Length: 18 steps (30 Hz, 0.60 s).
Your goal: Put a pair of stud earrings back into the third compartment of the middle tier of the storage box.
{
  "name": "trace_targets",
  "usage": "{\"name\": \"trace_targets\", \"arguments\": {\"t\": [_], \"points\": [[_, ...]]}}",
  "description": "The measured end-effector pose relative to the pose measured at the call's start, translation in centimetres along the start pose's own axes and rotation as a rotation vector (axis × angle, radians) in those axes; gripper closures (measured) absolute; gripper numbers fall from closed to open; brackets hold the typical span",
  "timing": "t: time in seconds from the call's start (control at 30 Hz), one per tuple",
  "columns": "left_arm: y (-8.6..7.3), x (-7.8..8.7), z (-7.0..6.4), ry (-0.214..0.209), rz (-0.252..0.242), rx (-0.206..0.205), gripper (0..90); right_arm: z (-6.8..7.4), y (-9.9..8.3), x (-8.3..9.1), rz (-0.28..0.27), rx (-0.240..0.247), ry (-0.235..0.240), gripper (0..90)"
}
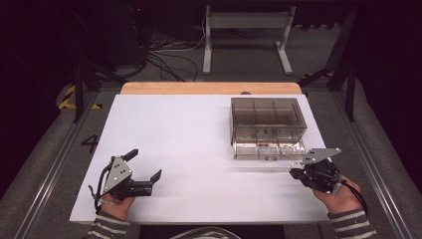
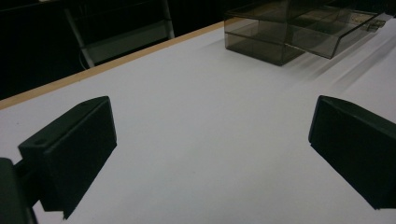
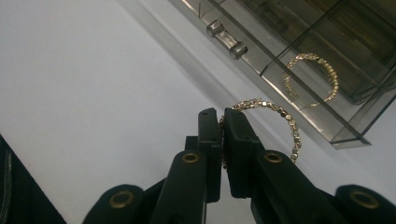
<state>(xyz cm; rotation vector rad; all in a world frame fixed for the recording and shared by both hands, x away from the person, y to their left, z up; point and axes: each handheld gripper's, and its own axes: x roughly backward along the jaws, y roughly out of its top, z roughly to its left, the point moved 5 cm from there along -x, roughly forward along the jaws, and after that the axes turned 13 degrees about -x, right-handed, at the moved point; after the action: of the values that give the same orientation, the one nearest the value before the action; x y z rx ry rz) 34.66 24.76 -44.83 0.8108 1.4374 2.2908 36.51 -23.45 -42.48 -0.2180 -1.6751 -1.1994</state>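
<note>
Broadly, a white table [image 1: 189, 149] with a wooden far edge carries everything, and on its right half stands a smoky see-through box [image 1: 266, 122] split by thin walls into compartments, its low front part lying open toward the person. Down at the near left corner, the left gripper [image 1: 144, 165] rests low over bare table with its two black jaws spread wide and nothing between them; in the left gripper view the box sits well apart, up at the far right. At the near right, just in front of the box, the right gripper [image 3: 221, 125] has its jaws pressed together on a bracelet [image 3: 280, 122], a thin gold hoop made of small, shiny, faceted beads strung closely in a single row. Its ring stands out to one side of the jaw tips, just outside the box's front wall and above the white surface. A second bracelet [image 3: 314, 77] of the same beaded gold kind lies flat inside one front compartment of the box, seen through the tinted wall.
</note>
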Motion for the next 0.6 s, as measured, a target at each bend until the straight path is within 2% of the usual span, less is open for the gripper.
{"name": "trace_targets", "arguments": {"t": [0.2,0.6], "points": [[0.0,-0.1,0.0,-0.002,0.001,0.001,1.7,-0.3,1.1,0.5,-0.010,0.009,-0.004,85.9],[0.0,-0.1,0.0,-0.002,0.002,0.005,1.7,-1.0,2.6,0.4,-0.010,0.007,-0.007,85.9]]}}
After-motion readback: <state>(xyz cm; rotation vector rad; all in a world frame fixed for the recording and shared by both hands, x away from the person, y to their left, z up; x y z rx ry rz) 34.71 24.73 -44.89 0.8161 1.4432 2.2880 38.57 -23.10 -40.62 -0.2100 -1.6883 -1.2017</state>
